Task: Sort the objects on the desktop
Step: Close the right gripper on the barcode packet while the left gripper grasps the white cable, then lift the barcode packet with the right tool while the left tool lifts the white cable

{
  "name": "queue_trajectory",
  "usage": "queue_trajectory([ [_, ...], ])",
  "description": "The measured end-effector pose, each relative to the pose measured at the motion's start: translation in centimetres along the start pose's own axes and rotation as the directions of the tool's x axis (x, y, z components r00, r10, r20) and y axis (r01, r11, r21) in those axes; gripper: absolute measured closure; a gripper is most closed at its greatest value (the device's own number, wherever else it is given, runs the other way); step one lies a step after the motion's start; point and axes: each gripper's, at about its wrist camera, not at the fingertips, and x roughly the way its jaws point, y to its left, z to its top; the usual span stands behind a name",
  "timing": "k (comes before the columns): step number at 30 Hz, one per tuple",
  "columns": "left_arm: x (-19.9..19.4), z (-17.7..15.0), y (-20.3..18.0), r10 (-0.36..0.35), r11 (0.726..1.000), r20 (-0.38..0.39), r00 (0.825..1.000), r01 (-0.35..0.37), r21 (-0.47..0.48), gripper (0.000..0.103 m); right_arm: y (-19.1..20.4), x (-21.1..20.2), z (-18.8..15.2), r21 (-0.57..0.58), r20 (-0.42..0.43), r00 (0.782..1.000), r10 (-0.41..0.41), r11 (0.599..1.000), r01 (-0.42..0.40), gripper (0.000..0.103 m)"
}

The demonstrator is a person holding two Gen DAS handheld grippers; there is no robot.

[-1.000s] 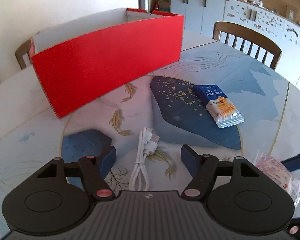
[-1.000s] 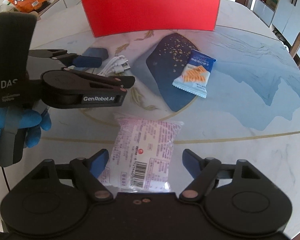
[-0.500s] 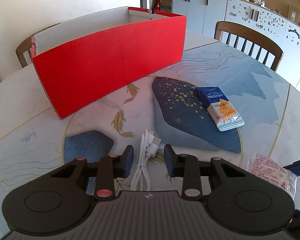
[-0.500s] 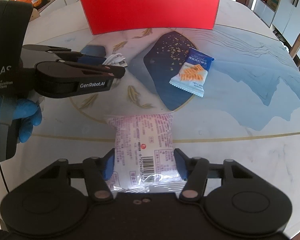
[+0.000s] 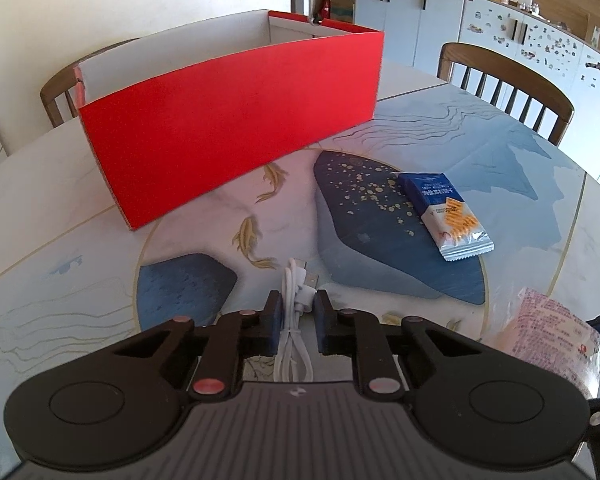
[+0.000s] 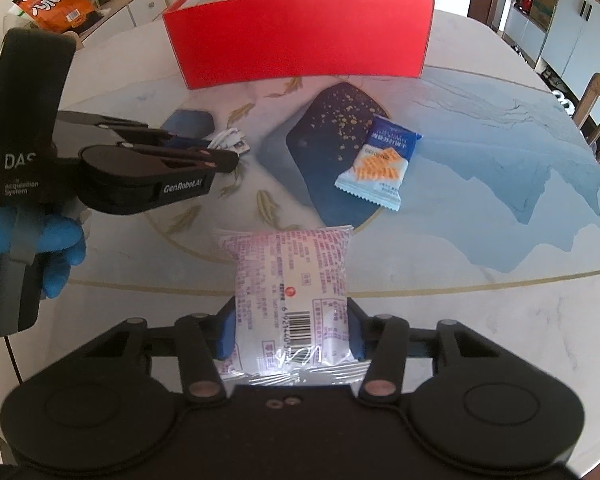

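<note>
My left gripper [image 5: 296,322] is shut on a coiled white USB cable [image 5: 294,300] that lies on the patterned table; the cable's plugs stick out ahead of the blue pads. It also shows in the right wrist view [image 6: 232,144]. My right gripper [image 6: 292,330] is shut on a pink-printed snack packet [image 6: 290,276], which also shows at the right edge of the left wrist view [image 5: 552,336]. A blue and white cracker packet [image 5: 446,214] lies on the table's dark blue patch [image 6: 374,162]. A red open box [image 5: 228,136] stands at the back [image 6: 300,44].
The round table [image 5: 520,184] has wooden chairs [image 5: 508,84] behind it and white cabinets beyond. In the right wrist view the left gripper's body and a blue-gloved hand [image 6: 56,248] fill the left side. An orange snack bag [image 6: 54,2] sits on a side cabinet.
Both grippers have closed from open: the left onto the white cable, the right onto the pink packet. The right gripper has risen a little with the packet.
</note>
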Motion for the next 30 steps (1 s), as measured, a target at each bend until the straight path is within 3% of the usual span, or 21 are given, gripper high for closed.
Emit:
queue_trajectory([
  [12, -2.7, 0.6, 0.4, 0.019, 0.999, 0.029, 0.999, -0.018, -0.036, 0.088, -0.1, -1.6, 1.3, -0.006, 0.056, 0.998, -0.01, 1.0, 0.011, 0.053],
  [30, -9.3, 4.2, -0.1, 0.045, 0.996, 0.092, 0.995, -0.037, -0.087, 0.091, -1.0, -5.8, 4.5, -0.014, 0.195, 0.981, -0.012, 1.0, 0.015, 0.053],
])
